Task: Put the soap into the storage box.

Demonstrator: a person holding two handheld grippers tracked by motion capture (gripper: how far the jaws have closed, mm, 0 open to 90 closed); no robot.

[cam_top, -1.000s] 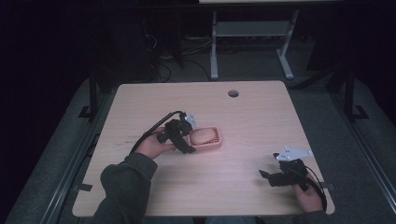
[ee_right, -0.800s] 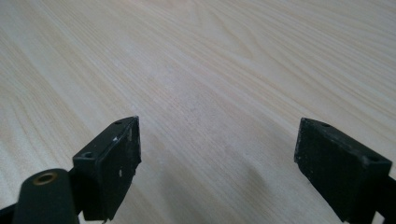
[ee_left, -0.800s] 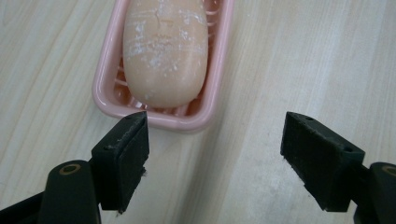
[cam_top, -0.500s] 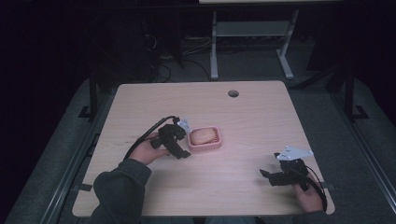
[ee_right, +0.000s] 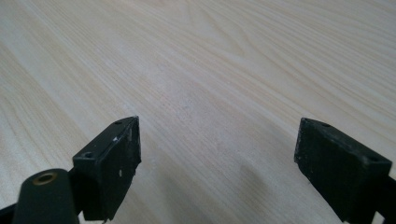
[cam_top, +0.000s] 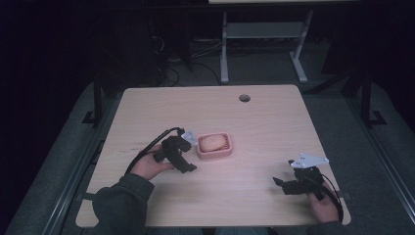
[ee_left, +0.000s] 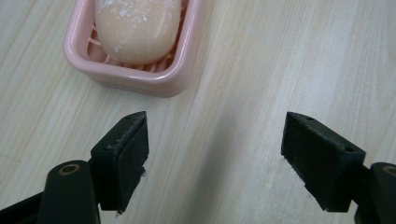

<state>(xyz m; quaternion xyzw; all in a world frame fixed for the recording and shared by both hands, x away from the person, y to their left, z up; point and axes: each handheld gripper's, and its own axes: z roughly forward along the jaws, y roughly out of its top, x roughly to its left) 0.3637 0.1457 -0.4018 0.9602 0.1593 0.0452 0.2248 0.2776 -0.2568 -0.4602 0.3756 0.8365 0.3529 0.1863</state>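
**Left gripper open beside the soap dish, right gripper idle at the near right**

I have the left gripper (cam_top: 188, 164) low over the wooden table (cam_top: 274, 122), just left of the pink soap dish (cam_top: 214, 152). In the left gripper view its jaws are spread wide, with bare tabletop between them and nothing in their grip. The soap dish (ee_left: 135, 77) sits just beyond the tip of the jaw on the left of that view, close to it but not touching. The bar of soap (ee_left: 137, 28) lies inside the dish on its ribbed floor; it is pale peach with whitish flecks on top. From the high view the soap (cam_top: 212, 143) fills most of the dish, which rests flat near the middle of the table, a little left of centre.

My left hand (cam_top: 149, 164) is around the back of that gripper, and its cable loops up and over toward the left.

The right gripper (cam_top: 283, 183) is at the near right corner of the table, well apart from the dish. In the right gripper view its jaws are also wide apart and empty, with plain wood grain between and beyond them. Its grey three-cornered plate (cam_top: 307, 160) sits on top, facing up.

A round cable hole (cam_top: 244, 98) marks the far side of the table.
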